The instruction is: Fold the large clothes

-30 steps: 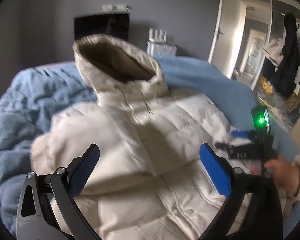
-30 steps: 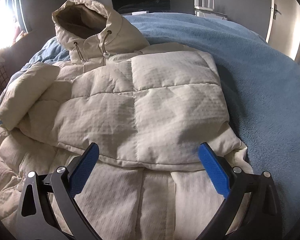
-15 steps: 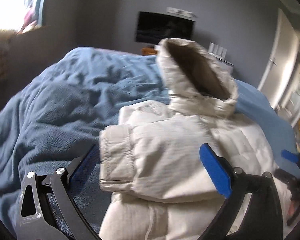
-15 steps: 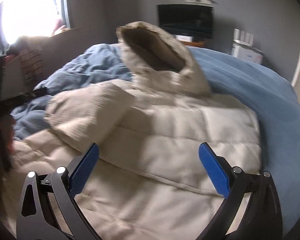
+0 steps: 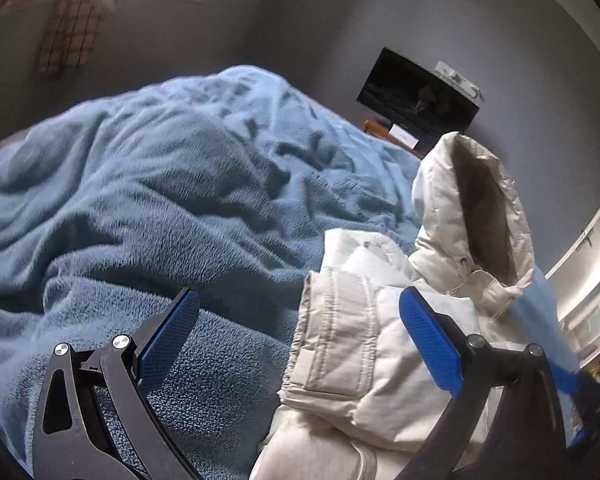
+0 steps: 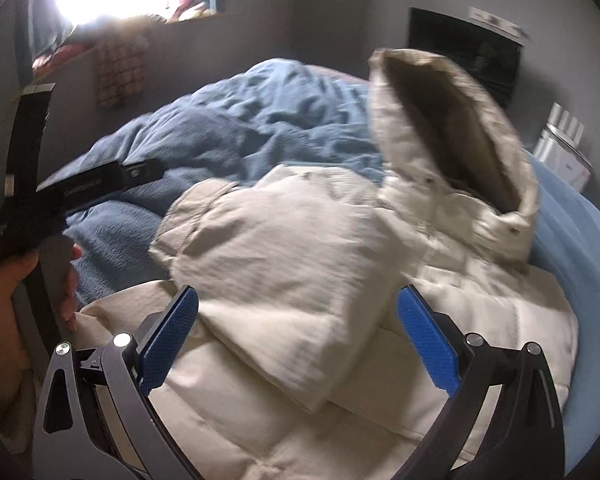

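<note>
Both grippers' fingers (image 5: 168, 332) (image 6: 428, 340) gape empty above the cream jacket (image 6: 284, 264).

Left gripper (image 5: 299, 338) and right gripper (image 6: 298, 336) both with blue-padded fingers (image 5: 428, 344) spread wide and empty; person's left hand (image 6: 18, 284) wraps the left gripper's black handle at the right wrist view's left edge.

Both views taken low and close over the bed, faced toward the far wall, the cream hooded jacket (image 5: 384, 344) (image 6: 300, 264) and blue blanket (image 5: 160, 200) (image 6: 260, 128) shared.
</note>
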Motion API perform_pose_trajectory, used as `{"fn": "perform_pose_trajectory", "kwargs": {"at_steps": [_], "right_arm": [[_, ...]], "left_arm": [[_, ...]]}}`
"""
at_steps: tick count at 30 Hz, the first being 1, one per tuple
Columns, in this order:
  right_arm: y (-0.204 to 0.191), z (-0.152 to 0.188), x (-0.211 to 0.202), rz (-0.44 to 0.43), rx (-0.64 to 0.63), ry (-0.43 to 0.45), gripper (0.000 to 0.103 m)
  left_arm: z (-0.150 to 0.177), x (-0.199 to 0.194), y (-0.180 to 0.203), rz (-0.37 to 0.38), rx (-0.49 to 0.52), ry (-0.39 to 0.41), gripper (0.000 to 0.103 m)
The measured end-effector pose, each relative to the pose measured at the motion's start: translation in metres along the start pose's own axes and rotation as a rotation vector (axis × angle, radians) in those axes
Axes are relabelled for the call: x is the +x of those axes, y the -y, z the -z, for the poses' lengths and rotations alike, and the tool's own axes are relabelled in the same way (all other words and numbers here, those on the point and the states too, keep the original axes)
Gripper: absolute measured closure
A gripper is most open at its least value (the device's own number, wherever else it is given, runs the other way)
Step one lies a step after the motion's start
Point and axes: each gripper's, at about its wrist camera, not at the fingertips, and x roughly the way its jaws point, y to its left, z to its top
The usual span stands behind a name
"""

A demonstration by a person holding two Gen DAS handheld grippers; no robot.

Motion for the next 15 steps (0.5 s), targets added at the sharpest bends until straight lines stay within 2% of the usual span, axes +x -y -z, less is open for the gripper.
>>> {"fn": "perform_pose_trajectory", "kwargs": {"at_steps": [4,8,12,15], "right_arm": [[-0.032,0.003,0.02,-0.042,-0.097,-0.023,0.008],[-0.055,0.012,0.039,-0.036,-0.197,-0.049,0.008],[-0.066,0.018,0.055,-0.041,-0.224,-0.074,0.021],[-0.076,0.021,0.065,-0.007,-0.266,-0.075,0.027]], "left_arm": [[0.0,0.009,-0.008,0.008,-0.038,-0.034,0.007],[0.001,0.013,-0.007,0.017,-0.032,-0.04,0.007],[0.002,0.014,-0.001,0.025,-0.007,-0.031,0.007],[0.001,0.016,0.001,0.03,-0.004,-0.026,0.007]]}}
